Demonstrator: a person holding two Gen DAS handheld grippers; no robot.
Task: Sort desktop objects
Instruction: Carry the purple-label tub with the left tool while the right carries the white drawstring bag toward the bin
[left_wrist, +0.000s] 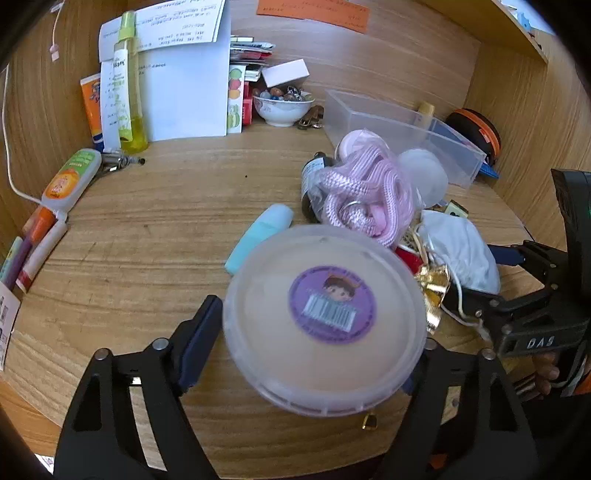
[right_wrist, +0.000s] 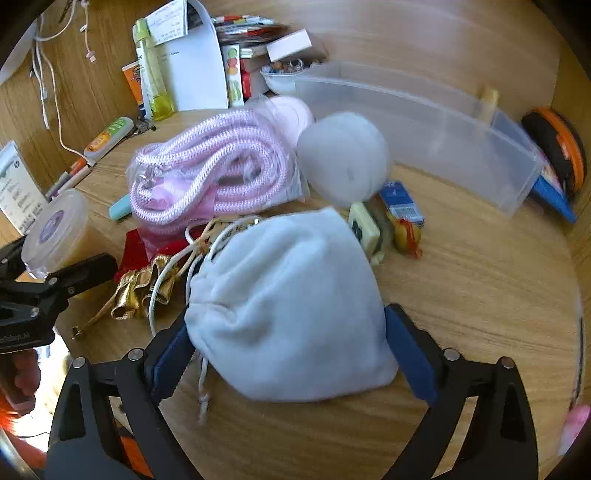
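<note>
My left gripper (left_wrist: 314, 354) is shut on a round translucent tub (left_wrist: 325, 317) with a purple sticker on its lid, held above the desk; the tub also shows in the right wrist view (right_wrist: 55, 232). My right gripper (right_wrist: 291, 343) is shut on a white drawstring pouch (right_wrist: 291, 302), which also shows in the left wrist view (left_wrist: 461, 254). A bag of pink cord (right_wrist: 218, 170) lies behind the pouch. A clear plastic bin (right_wrist: 424, 129) stands at the back right.
A gold ribbon (right_wrist: 144, 284), a mahjong tile (right_wrist: 364, 223), a blue pack (right_wrist: 402, 203), a mint tube (left_wrist: 258, 236) and a frosted ball (right_wrist: 343, 158) lie around. A yellow spray bottle (left_wrist: 127, 85), papers and a bowl (left_wrist: 282, 107) line the back wall.
</note>
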